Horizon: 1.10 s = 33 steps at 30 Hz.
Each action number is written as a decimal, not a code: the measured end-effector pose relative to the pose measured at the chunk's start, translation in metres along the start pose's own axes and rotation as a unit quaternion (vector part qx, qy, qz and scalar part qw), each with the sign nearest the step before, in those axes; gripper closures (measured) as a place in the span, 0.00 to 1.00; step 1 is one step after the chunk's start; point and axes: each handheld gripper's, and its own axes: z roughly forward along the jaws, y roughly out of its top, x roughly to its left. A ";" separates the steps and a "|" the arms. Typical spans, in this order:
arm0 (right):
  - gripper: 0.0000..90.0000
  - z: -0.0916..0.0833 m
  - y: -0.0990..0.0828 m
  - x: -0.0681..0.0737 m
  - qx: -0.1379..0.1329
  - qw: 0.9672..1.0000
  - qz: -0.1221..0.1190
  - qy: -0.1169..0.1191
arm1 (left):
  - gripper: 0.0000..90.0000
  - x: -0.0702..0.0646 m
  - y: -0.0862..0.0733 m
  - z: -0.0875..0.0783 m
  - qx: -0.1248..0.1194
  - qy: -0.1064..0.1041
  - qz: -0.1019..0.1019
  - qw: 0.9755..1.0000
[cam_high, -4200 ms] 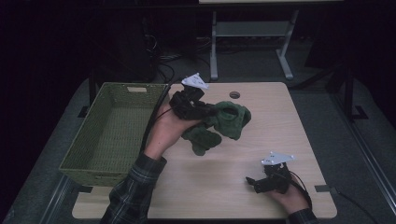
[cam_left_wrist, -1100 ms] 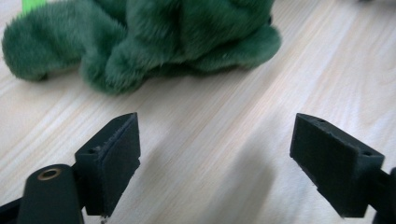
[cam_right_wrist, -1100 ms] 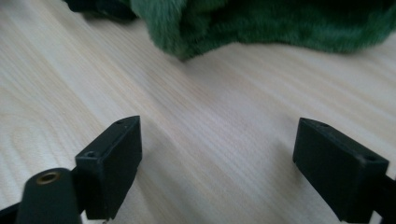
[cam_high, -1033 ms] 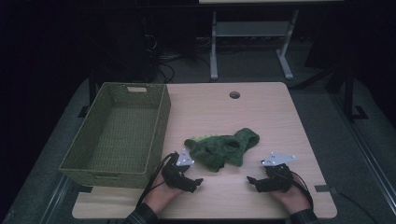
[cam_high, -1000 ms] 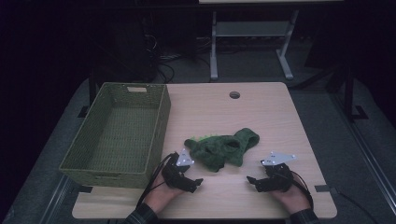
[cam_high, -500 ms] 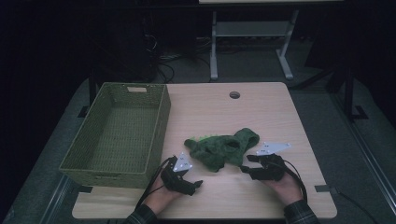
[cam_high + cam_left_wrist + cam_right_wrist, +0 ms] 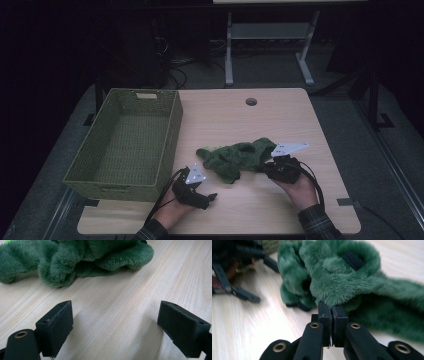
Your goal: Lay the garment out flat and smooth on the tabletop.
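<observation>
Right claw [image 7: 331,315], just closed, pinches the near edge of the green plush cloth [image 7: 342,277]; left claw [image 7: 112,322] stands spread short of it.

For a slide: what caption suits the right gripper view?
Right gripper shut at the edge of the green plush.

Overhead view; two close tabletop views

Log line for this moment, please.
right gripper shut at green plush edge, hold unclear | left gripper open, short of it
</observation>
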 end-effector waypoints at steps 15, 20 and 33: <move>0.98 -0.019 0.057 -0.014 -0.043 0.999 -0.008 -0.025 | 0.14 0.000 0.000 0.000 -0.003 0.001 0.002 1.000; 0.98 -0.035 0.073 -0.020 -0.058 0.998 -0.014 -0.038 | 0.14 0.001 0.000 0.000 0.001 0.002 0.007 1.000; 0.98 -0.017 0.066 -0.068 -0.013 0.996 0.029 -0.086 | 0.14 0.000 0.000 0.000 0.000 -0.001 0.001 1.000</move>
